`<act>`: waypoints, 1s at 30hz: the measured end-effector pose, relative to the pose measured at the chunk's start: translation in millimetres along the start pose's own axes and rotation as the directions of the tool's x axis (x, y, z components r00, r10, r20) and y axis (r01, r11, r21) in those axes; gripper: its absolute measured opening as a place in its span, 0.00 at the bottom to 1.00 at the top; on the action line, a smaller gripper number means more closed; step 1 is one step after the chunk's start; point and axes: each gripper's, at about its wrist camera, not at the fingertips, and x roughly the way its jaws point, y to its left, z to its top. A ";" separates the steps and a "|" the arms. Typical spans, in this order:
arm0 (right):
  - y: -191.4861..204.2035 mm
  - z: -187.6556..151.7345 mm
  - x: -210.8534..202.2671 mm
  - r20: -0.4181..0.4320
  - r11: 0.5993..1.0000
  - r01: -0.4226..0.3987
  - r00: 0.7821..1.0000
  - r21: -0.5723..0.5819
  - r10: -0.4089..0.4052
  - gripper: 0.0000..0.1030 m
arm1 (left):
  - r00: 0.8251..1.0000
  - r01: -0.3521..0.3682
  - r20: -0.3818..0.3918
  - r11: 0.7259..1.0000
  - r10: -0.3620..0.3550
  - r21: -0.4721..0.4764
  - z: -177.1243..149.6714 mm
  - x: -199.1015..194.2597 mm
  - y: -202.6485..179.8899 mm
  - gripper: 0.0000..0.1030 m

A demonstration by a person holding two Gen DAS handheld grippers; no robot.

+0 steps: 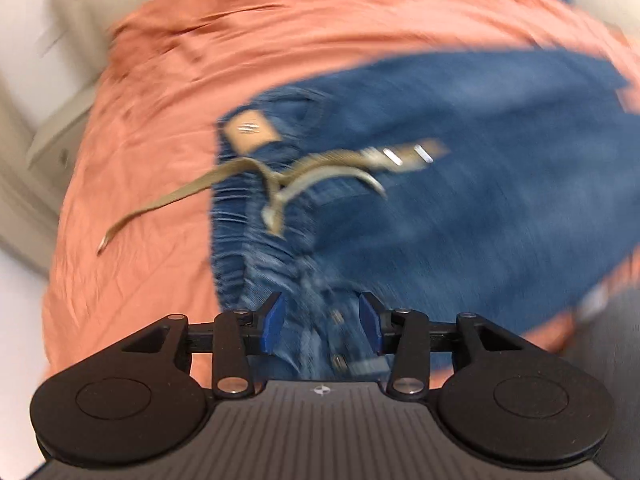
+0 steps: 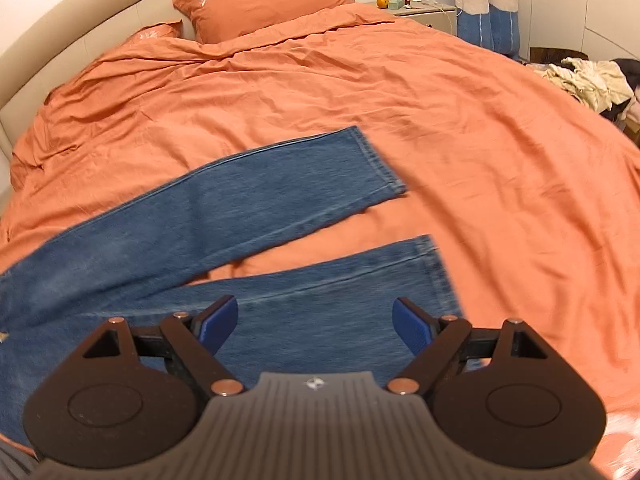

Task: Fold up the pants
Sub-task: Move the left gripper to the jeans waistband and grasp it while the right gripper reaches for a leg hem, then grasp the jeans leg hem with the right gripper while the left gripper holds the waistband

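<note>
Blue jeans [image 1: 460, 152] lie on an orange bed cover [image 1: 280, 28]; this view is motion-blurred. A tan belt [image 1: 280, 180] trails from the waistband. My left gripper [image 1: 322, 320] has its blue pads on either side of bunched waistband denim, partly closed on it. In the right wrist view the two legs [image 2: 248, 200] spread apart across the cover [image 2: 480, 140]. My right gripper [image 2: 316, 324] is open and empty just above the near leg [image 2: 328, 280].
Two orange pillows [image 2: 260, 0] lie at the headboard. A nightstand [image 2: 424, 10] with a cup and an orange stands at the back right. A heap of clothes [image 2: 588, 76] lies off the bed's right side. A white cabinet [image 1: 52, 80] is left of the bed.
</note>
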 end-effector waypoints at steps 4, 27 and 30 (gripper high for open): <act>-19.5 5.2 -16.2 0.004 0.999 0.034 0.999 -0.041 -0.034 0.78 | 0.997 -0.017 -0.075 0.972 0.035 0.235 -19.6 17.0 -40.5 0.50; -44.8 -61.2 -17.3 0.011 0.660 0.146 0.979 -0.737 -0.205 0.43 | 0.991 -0.127 -0.044 0.989 0.124 -0.069 -2.4 10.5 -39.0 0.07; -29.8 -77.8 -11.3 0.003 0.519 0.105 0.981 -0.848 -0.193 0.36 | 0.987 -0.152 -0.062 0.985 0.148 -0.077 0.9 12.2 -43.4 0.07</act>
